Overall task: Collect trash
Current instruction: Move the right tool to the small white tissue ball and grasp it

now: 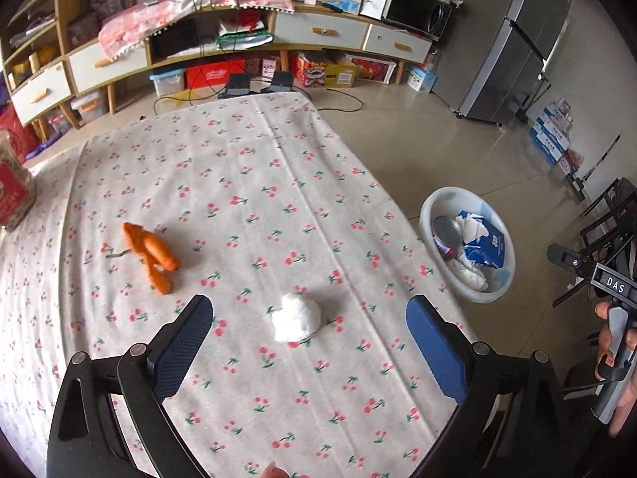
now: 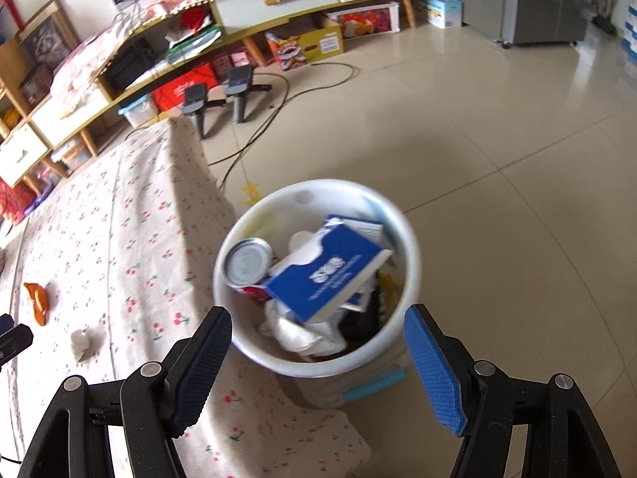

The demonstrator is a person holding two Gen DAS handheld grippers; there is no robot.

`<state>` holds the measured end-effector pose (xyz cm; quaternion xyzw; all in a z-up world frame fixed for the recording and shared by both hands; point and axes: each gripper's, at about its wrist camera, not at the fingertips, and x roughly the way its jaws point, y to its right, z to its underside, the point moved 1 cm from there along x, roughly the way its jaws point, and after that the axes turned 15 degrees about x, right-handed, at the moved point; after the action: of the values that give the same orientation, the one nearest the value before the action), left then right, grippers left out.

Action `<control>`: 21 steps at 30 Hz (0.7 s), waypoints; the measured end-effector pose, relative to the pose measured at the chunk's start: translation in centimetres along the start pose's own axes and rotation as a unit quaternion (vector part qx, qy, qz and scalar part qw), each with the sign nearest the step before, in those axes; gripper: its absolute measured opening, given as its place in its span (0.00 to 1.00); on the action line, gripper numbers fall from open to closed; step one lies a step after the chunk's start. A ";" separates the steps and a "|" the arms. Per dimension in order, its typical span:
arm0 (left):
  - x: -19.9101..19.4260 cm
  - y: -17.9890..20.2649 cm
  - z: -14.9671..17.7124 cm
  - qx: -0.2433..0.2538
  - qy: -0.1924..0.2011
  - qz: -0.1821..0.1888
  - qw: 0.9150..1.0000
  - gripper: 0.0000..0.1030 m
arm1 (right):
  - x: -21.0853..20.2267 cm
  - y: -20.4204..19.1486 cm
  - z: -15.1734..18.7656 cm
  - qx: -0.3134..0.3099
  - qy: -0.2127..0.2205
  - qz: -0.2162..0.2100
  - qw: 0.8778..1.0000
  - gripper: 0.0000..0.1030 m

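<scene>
A crumpled white tissue ball [image 1: 296, 317] lies on the cherry-print tablecloth [image 1: 239, 199], between and just beyond the fingertips of my open left gripper [image 1: 310, 310]. An orange peel [image 1: 150, 255] lies further left on the cloth. My right gripper [image 2: 318, 326] is open and empty, hovering above the white trash bin [image 2: 402, 215] on the floor. The bin holds a blue tissue box [image 2: 326, 269], a can [image 2: 247, 261] and crumpled paper. The right wrist view also shows the tissue ball [image 2: 81, 342] and the peel [image 2: 38, 302] on the table.
A red-labelled jar [image 1: 12, 195] stands at the table's left edge. Two small tripod devices [image 2: 219, 93] and cables stand on the tiled floor beyond the table. A long low cabinet [image 1: 318, 32] and a grey fridge [image 1: 513, 40] stand at the back. Dark chairs [image 1: 609, 219] stand at right.
</scene>
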<state>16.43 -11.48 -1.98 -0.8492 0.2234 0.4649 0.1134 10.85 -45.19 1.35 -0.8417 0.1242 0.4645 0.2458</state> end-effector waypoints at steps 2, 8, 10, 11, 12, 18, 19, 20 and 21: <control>-0.4 -1.3 1.2 -0.007 -0.004 -0.013 1.000 1.00 | 0.4 -1.5 0.6 -0.013 -0.004 -0.002 1.000 0.75; -1.0 -5.5 5.0 -0.042 -0.005 -0.057 0.998 1.00 | 2.1 -6.7 2.9 -0.060 -0.028 -0.012 0.998 0.75; -0.7 -7.0 6.1 -0.060 -0.018 -0.059 0.996 1.00 | 2.9 -8.4 3.9 -0.074 -0.041 -0.016 0.996 0.75; -0.6 -7.6 6.6 -0.070 -0.028 -0.062 0.995 1.00 | 3.4 -9.2 4.4 -0.080 -0.049 -0.019 0.995 0.75; -0.6 -8.1 7.2 -0.078 -0.036 -0.066 0.994 1.00 | 4.0 -10.1 4.9 -0.087 -0.057 -0.021 0.994 0.75; -1.5 -11.4 10.1 -0.125 -0.064 -0.100 0.985 1.00 | 6.7 -15.3 7.6 -0.127 -0.093 -0.037 0.987 0.75; -1.7 -11.9 10.5 -0.131 -0.065 -0.100 0.984 1.00 | 7.1 -16.2 8.0 -0.133 -0.098 -0.040 0.985 0.75; -1.9 -12.4 10.9 -0.136 -0.065 -0.102 0.983 1.00 | 7.4 -17.0 8.5 -0.138 -0.103 -0.044 0.984 0.75; -2.2 -12.8 11.3 -0.140 -0.064 -0.106 0.982 1.00 | 7.8 -17.8 8.8 -0.142 -0.108 -0.048 0.983 0.75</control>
<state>13.25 4.80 -6.45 -0.8439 0.0573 0.5305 0.0564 16.48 -25.25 -3.86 -0.8178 -0.0108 0.5534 0.1577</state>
